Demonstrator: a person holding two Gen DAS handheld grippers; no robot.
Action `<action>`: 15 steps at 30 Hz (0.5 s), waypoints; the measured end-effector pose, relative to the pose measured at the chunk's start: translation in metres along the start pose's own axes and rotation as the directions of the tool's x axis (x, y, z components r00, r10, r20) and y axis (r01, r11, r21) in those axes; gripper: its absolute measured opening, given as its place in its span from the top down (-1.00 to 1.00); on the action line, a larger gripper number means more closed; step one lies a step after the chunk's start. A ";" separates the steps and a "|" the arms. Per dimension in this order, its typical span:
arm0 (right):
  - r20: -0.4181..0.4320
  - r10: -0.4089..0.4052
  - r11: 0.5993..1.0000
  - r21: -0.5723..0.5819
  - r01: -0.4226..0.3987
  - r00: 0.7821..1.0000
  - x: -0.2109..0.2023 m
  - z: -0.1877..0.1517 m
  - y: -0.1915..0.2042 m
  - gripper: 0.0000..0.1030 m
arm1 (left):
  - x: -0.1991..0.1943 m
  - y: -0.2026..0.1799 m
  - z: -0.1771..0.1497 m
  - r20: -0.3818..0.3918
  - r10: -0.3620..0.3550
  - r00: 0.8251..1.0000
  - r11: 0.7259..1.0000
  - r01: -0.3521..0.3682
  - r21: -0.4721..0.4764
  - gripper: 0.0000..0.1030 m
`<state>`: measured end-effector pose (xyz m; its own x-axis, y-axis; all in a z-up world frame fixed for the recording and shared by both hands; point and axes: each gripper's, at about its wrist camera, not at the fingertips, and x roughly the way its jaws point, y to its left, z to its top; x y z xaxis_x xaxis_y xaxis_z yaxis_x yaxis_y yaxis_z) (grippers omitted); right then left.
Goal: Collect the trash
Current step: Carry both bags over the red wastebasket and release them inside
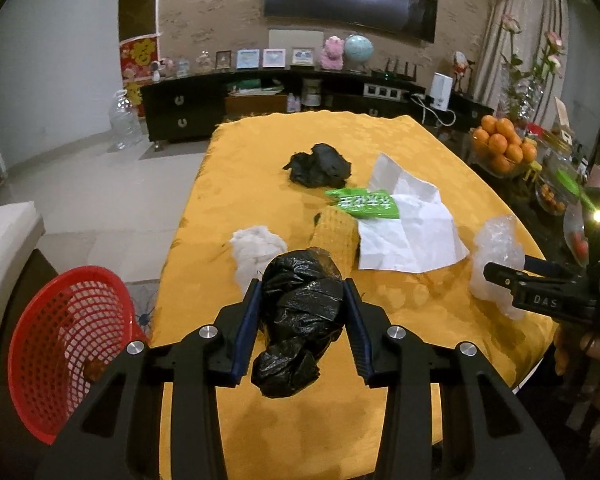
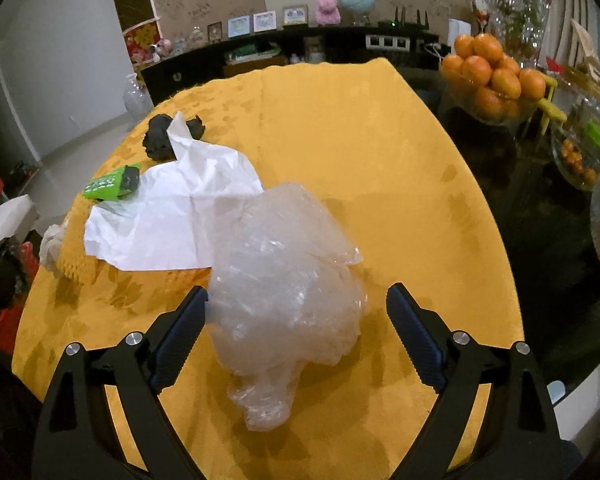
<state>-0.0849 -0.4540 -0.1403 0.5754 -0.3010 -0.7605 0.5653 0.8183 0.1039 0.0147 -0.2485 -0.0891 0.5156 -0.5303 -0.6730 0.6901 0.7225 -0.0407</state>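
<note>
A red basket [image 1: 66, 344] is seen at far left, off the table edge, just left of the left gripper [image 1: 303, 286]. The black bag [image 1: 300, 320] is clamped between the left gripper's fingers, its long axis running along them, the lower lump hanging out below the pads. Basket lies to the left of the held bag; the drop is judged to turn on a leftward swing only. Left arm is much the nearer to the basket.

On the yellow tablecloth [image 1: 380, 136], further right: white tissue wad [image 1: 256, 248], second black wad [image 1: 320, 164], green wrapper [image 1: 364, 202], white paper [image 1: 412, 232].

At right, the clear plastic bag [image 2: 284, 292] rests on the cloth between the right gripper's [image 2: 297, 300] fingers, which are held wide apart. The left pad touches it or nearly so; a gap is seen at the right pad. The bag's long axis runs along the fingers, so a straight close is judged enough.
</note>
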 end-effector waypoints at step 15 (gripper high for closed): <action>0.010 0.028 1.000 0.004 -0.028 1.000 -0.010 -0.007 -0.005 -0.04 | -0.014 0.016 -0.001 0.019 0.039 0.999 0.999 -0.038 -0.030 0.25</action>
<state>-0.0980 -0.4520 -0.1373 0.5971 -0.2826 -0.7508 0.5510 0.8247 0.1278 0.0177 -0.2291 -0.0813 0.5513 -0.5100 -0.6602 0.6546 0.7551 -0.0367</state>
